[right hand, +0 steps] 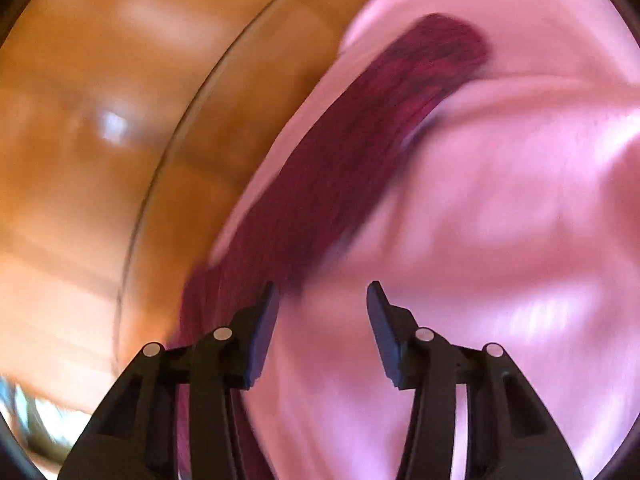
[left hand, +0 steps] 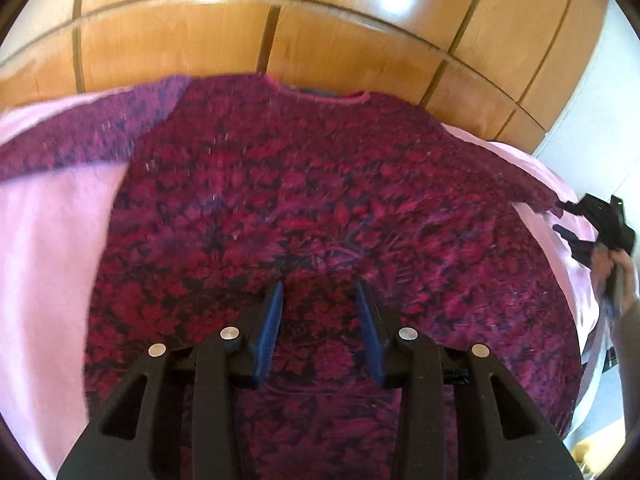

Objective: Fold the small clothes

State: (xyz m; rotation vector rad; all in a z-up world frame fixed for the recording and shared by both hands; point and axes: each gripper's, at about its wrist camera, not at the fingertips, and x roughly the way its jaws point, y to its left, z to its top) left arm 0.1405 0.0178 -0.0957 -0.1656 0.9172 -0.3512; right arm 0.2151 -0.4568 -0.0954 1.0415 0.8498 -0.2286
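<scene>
Nearest to my left wrist camera is my left gripper point(left hand: 318, 292), its two blue pads parted with nothing between them, only patterned cloth beneath. That cloth is the sweater point(left hand: 304, 208), a magenta and dark red leaf-print knit lying flat and face up on the pink sheet point(left hand: 52, 248). Its neckline sits at twelve o'clock, one sleeve stretches toward ten o'clock, and the other runs out toward three o'clock. At that far sleeve end, at three o'clock, my right gripper point(left hand: 592, 212) shows as a small black shape touching or just beside the cuff; I cannot tell which. Behind the bed, from nine o'clock round to two o'clock, stands the wooden wardrobe point(left hand: 360, 32) with its panelled doors. No label or writing can be read on anything.

From my right wrist camera, everything is badly blurred. Closest are the dark fingers point(right hand: 386, 328) of the right gripper, spread apart over the pink sheet with nothing clamped between them. One sleeve point(right hand: 360, 152) of the sweater runs from seven o'clock up to one o'clock, passing just beside the left-hand finger. Wardrobe wood fills the nine o'clock side. No lettering is legible.
</scene>
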